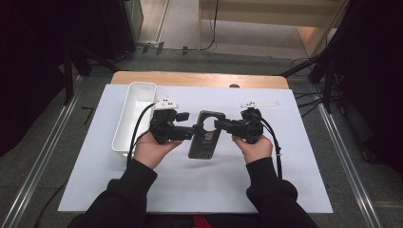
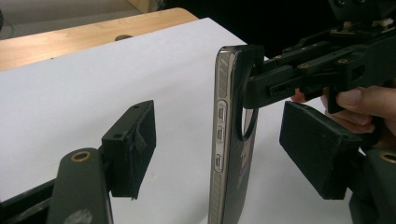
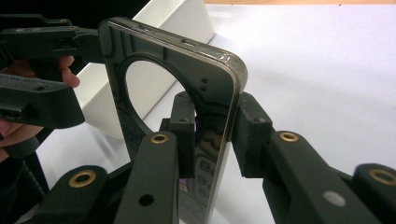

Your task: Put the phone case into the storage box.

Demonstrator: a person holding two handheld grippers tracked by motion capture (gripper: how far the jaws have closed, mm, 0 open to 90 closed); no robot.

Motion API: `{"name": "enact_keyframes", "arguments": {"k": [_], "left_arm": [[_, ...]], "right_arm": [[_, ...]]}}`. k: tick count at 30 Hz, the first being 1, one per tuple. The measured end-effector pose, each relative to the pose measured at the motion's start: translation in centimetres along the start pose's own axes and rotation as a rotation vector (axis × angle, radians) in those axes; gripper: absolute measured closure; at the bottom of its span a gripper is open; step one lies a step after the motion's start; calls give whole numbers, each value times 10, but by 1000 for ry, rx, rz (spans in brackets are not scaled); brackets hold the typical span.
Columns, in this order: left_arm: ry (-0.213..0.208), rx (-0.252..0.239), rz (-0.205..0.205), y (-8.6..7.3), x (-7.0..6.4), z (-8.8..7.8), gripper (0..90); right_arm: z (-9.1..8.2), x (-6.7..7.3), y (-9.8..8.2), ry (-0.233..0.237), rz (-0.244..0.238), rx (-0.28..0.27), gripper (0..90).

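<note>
1. Between the two hands, over the middle of the white sheet (image 1: 204, 185) on the bench, sits a dark phone case (image 1: 205, 135) with a big round camera cut-out at its far end.
2. Long axis of the phone case runs near-to-far in the high view; the cut-out end points to the far side, the plain end toward the person.
3. Left tool view: the case (image 2: 229, 140) stands on edge, side buttons facing the camera.
4. Right tool (image 1: 222, 125): jaws pinched on the upper part of the case beside the cut-out, one pad on each face. The right tool view shows this clamp (image 3: 212, 135) close up, pads pressed to the case (image 3: 163, 65).
5. Left tool (image 1: 189, 124): jaws stand wide. In its own view (image 2: 219, 149) the case rises between the two pads with a gap on either side, touching neither.
6. The left tool comes in from the left of the case, the right tool from the right, tips facing one another across it.
7. White tray (image 1: 135, 114) lies left of the left tool, long axis also near-to-far.
</note>
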State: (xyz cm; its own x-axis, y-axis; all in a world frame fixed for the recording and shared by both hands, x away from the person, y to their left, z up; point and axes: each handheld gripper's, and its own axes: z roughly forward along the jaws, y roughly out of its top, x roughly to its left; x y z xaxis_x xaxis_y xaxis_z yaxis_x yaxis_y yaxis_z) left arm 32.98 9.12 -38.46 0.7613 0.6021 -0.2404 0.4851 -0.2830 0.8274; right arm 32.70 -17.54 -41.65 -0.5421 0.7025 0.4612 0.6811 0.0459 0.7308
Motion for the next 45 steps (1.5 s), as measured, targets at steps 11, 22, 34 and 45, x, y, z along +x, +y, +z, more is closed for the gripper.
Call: {"name": "enact_keyframes", "arguments": {"k": [11, 22, 34, 45], "left_arm": [[80, -4, -12, -1, 1, -2, 302], [158, -1, -28, -1, 10, -1, 302], [226, 20, -37, -2, 17, 7, 302], [286, 27, -30, -1, 17, 10, 332]], "right_arm": [[13, 8, 8, -40, 19, 2, 712], [24, 12, 14, -92, 37, -6, 711], [38, 18, 15, -110, 74, -11, 709], [43, 27, 16, -129, 75, -14, 708]]}}
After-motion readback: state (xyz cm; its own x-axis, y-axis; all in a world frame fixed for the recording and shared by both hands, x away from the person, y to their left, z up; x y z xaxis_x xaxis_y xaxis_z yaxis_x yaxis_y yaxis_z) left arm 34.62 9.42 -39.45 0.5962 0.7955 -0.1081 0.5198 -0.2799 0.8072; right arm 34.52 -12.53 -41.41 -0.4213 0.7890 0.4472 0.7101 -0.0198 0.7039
